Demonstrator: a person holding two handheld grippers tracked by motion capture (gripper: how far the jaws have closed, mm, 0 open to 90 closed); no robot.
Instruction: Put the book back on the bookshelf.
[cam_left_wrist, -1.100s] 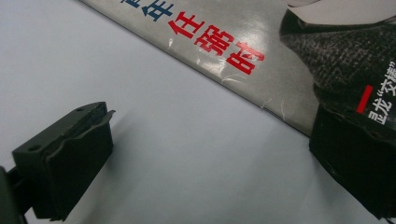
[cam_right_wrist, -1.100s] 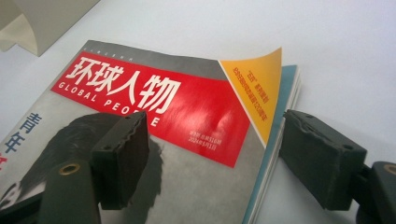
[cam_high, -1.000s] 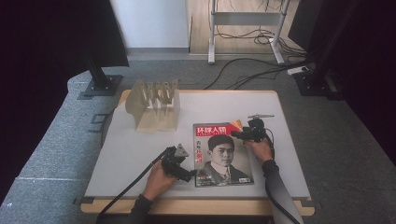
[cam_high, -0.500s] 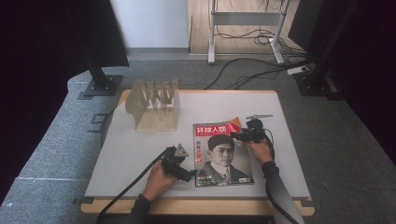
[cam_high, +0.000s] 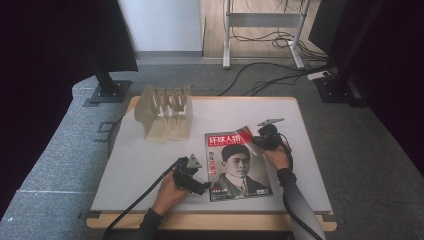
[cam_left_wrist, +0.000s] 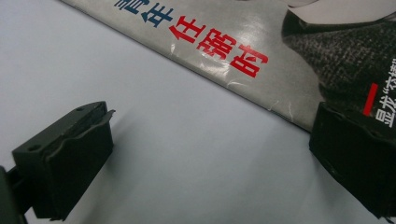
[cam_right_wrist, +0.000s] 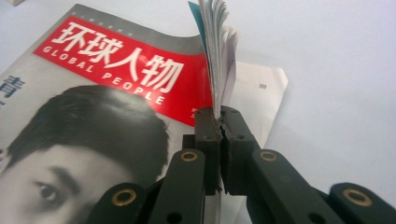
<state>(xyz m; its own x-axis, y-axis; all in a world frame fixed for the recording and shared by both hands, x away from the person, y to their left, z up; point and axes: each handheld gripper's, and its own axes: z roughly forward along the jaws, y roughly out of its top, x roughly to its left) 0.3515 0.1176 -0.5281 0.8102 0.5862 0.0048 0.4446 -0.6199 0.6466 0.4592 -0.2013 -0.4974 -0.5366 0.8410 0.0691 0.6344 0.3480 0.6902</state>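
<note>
A magazine (cam_high: 237, 165) with a red title band and a portrait cover lies face up on the white table (cam_high: 145, 165). My right gripper (cam_high: 257, 141) is at its far right corner, shut on a bundle of pages (cam_right_wrist: 217, 46) that stands up off the cover (cam_right_wrist: 116, 93); the jaws (cam_right_wrist: 219, 126) are pressed together around them. My left gripper (cam_high: 200, 186) rests low at the magazine's left edge (cam_left_wrist: 243, 37), open. One fingertip (cam_left_wrist: 70, 158) is over bare table and the other (cam_left_wrist: 359, 158) is over the cover's edge, with nothing held between them.
A pale slotted rack (cam_high: 165, 112) stands at the table's back left. Beyond the far edge, cables (cam_high: 270, 75) and a metal stand's legs (cam_high: 227, 60) lie on the grey carpet. A dark monitor base (cam_high: 107, 90) sits off the left corner.
The right gripper has edged slightly left with the lifted corner pages. The left gripper and the magazine's body have stayed where they were.
</note>
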